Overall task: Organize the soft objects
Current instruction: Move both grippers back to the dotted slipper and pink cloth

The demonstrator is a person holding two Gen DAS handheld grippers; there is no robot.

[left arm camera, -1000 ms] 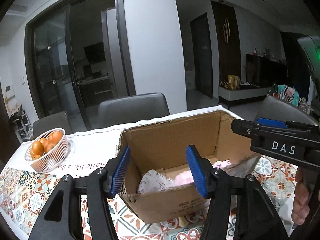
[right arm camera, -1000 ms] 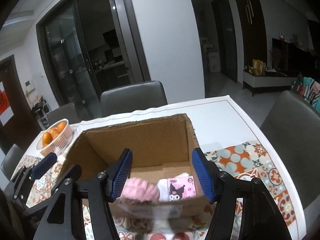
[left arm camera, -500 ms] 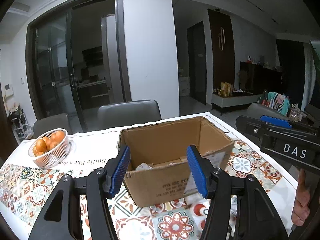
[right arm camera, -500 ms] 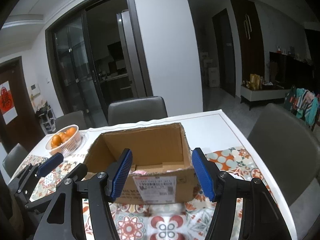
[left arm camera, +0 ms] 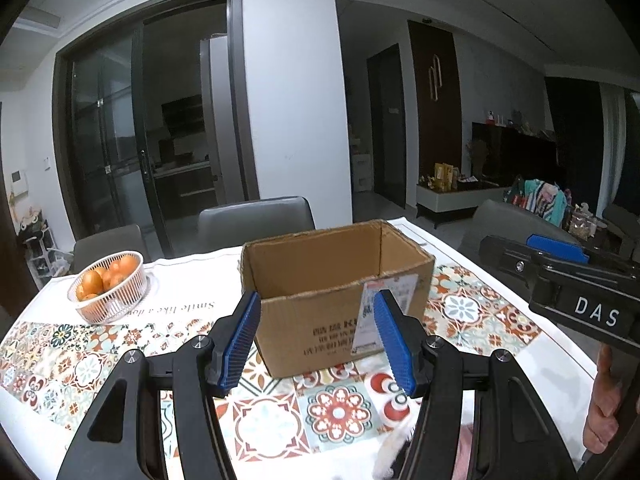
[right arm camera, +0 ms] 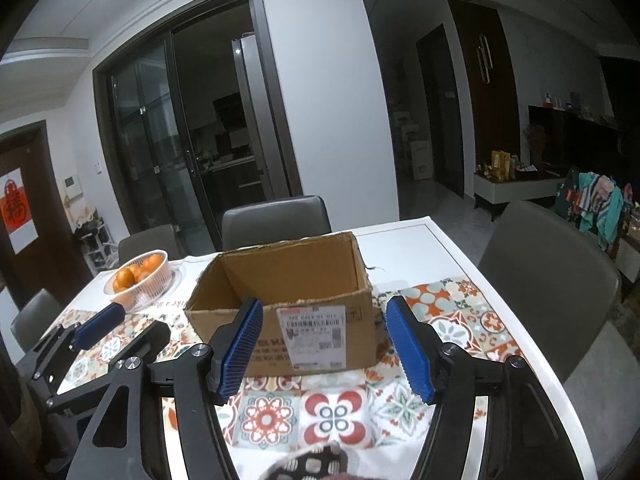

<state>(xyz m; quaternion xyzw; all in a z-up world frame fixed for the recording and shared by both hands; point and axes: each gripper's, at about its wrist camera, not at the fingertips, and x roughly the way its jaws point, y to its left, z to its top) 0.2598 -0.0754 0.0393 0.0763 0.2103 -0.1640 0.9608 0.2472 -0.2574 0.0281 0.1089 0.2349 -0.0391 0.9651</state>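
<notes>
Left wrist view looked slightly down along the left gripper (left arm camera: 316, 338), whose blue fingers (left arm camera: 240, 340) stood apart with nothing between them; the cardboard box (left arm camera: 336, 288) only showed through the gap, well beyond the tips. The box sat open-topped on the patterned cloth of the worktop (left arm camera: 48, 364), its labelled side facing the cameras, and from this low angle its inside could not be seen. At the bottom edge of that view, close in front of the person, lay a pale fluffy soft item (left arm camera: 394, 448) and a patch of pink fabric (left arm camera: 466, 452), both partly hidden by the gripper body.

In the right wrist view the right gripper (right arm camera: 324, 344) also had its fingers apart and empty, and at the very bottom a dark, white-patterned soft object (right arm camera: 316, 460) showed on the cloth, too cropped to name. Both tools sat on the near side of the box, over these loose items, which probably suited reaching down for the next one. The open fingers fitted that reading too.

A basket of oranges (left arm camera: 110, 284) stood off to the left, apart from the box and seemingly not part of the tidying. The box being central and open likely made it the drop place.
</notes>
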